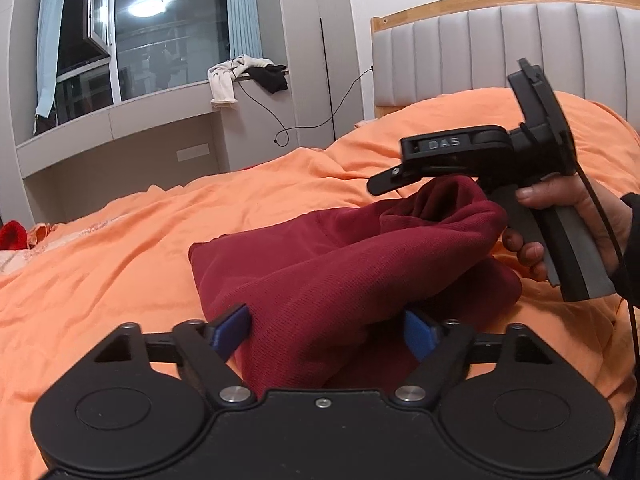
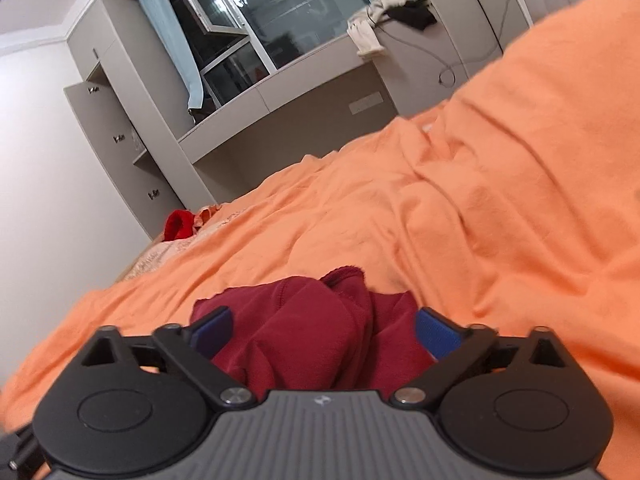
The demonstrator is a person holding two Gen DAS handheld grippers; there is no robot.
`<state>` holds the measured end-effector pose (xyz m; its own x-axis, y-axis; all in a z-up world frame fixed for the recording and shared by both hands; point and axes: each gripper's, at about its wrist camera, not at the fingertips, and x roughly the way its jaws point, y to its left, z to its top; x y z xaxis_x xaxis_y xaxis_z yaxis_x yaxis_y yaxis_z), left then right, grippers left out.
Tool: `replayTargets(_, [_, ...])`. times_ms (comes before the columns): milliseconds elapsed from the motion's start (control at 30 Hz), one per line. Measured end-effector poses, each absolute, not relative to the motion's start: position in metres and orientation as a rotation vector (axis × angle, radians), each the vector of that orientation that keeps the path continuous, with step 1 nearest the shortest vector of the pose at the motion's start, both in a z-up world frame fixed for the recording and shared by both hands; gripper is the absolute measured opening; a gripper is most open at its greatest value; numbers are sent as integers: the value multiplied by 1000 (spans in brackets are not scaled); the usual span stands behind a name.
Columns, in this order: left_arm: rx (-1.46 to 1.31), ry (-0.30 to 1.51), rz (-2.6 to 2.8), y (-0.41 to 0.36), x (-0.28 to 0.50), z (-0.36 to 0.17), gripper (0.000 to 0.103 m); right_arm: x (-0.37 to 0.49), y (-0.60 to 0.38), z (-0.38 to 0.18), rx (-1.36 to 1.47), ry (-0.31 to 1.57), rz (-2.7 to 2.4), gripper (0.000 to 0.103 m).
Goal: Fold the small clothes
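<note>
A dark red garment point(image 1: 320, 264) lies bunched on the orange bedcover point(image 1: 120, 248), its near fold running between the parted blue pads of the left gripper point(image 1: 326, 330) at 6 o'clock – jaws apart, not clamped. At 3 o'clock a hand point(image 1: 576, 220) holds the right gripper point(image 2: 324, 330) over the cloth – its jaws also stand apart around a red bunch

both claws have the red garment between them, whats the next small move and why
Probably close both claws onto the cloth. The left claw and right claw each straddle a bunched fold of the red garment on the orange bedding, but the blue pads look wide apart, not clearly pinching. Nothing can be lifted or folded until the fabric is gripped.
</note>
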<state>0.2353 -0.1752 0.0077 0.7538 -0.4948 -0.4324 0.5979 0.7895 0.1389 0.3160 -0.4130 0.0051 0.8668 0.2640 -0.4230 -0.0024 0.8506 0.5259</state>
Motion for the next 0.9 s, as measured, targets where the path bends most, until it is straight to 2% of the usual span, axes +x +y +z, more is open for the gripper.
replayTargets(133, [312, 372, -607, -175, 232, 6, 65, 321, -404, -1, 536, 570, 119, 75])
replayTargets(200, [334, 363, -605, -176, 229, 5, 58, 319, -401, 2, 516, 572, 130, 64])
replayTargets(267, [353, 354, -601, -177, 227, 4, 54, 317, -399, 4, 505, 571, 134, 58])
replayTargets(333, [364, 348, -604, -177, 227, 2, 51, 317, -398, 3, 492, 570, 123, 49])
replayTargets(400, [375, 344, -607, -177, 226, 1, 47, 318, -401, 1, 497, 578, 105, 29])
replayTargets(433, [380, 341, -606, -178, 226, 1, 42, 317, -403, 0, 504, 576, 102, 26])
replayTargets(500, [386, 339, -611, -177, 225, 0, 41, 315, -407, 0, 526, 556, 105, 19])
replayTargets(767, [387, 322, -679, -176, 223, -2, 36, 292, -419, 25, 502, 408, 64, 15])
replayTargets(900, [421, 303, -727, -184, 218, -8, 36, 290, -426, 22, 454, 423, 33, 15])
